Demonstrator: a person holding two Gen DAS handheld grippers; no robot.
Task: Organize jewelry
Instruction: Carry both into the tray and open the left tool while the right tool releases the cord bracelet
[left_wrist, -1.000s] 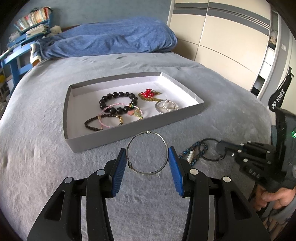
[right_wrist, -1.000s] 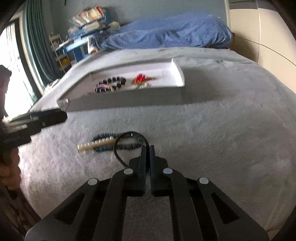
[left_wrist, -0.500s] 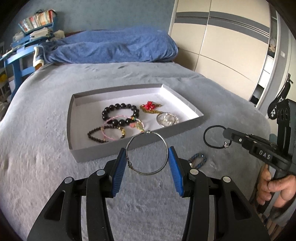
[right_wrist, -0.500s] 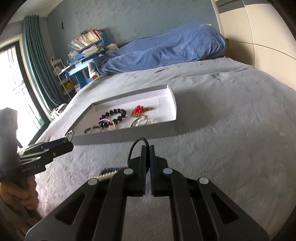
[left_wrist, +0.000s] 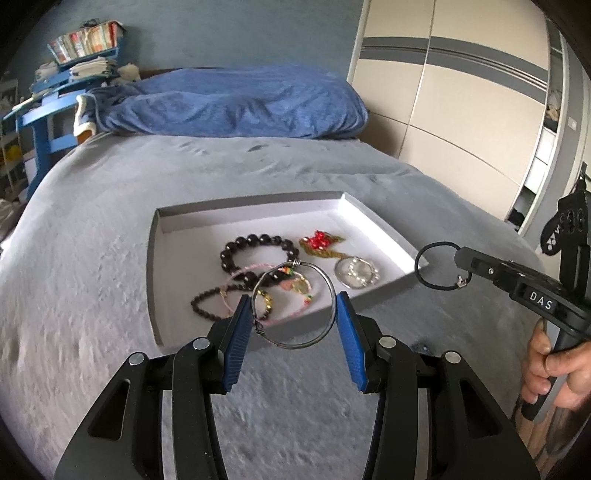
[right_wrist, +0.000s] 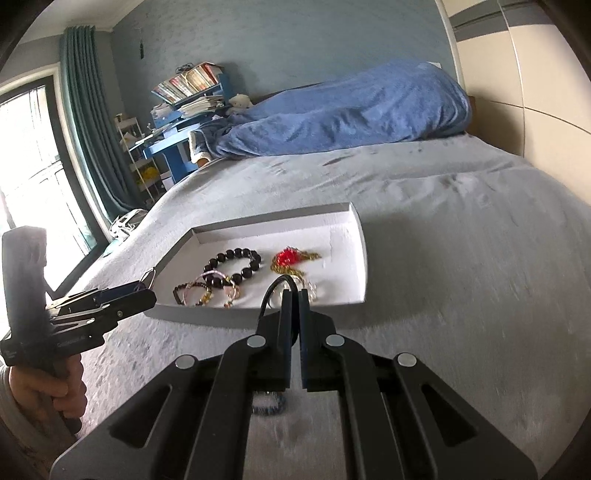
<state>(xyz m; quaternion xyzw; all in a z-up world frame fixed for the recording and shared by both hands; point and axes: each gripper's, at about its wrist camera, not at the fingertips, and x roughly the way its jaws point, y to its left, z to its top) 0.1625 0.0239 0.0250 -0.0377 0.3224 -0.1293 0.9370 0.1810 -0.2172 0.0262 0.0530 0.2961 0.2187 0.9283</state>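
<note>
Risk: thin wire bangle (left_wrist: 293, 304) slipping or twisting out of left gripper (left_wrist: 293, 332) before reaching tray (left_wrist: 384, 229), since only two edge contacts on blue pads (left_wrist: 236, 339). Risk: black hair tie (left_wrist: 437, 266) snagging on right gripper (right_wrist: 293, 295) at release, landing on bed (left_wrist: 92, 258) beside tray. Left jaws held apart by bangle, clamped across it, above tray's near edge. Right jaws nearly together, pinching hair tie, near tray's right corner. Beaded bracelets (left_wrist: 258, 251) already in tray; blue beaded strand (right_wrist: 269, 404) left on bed.
</note>
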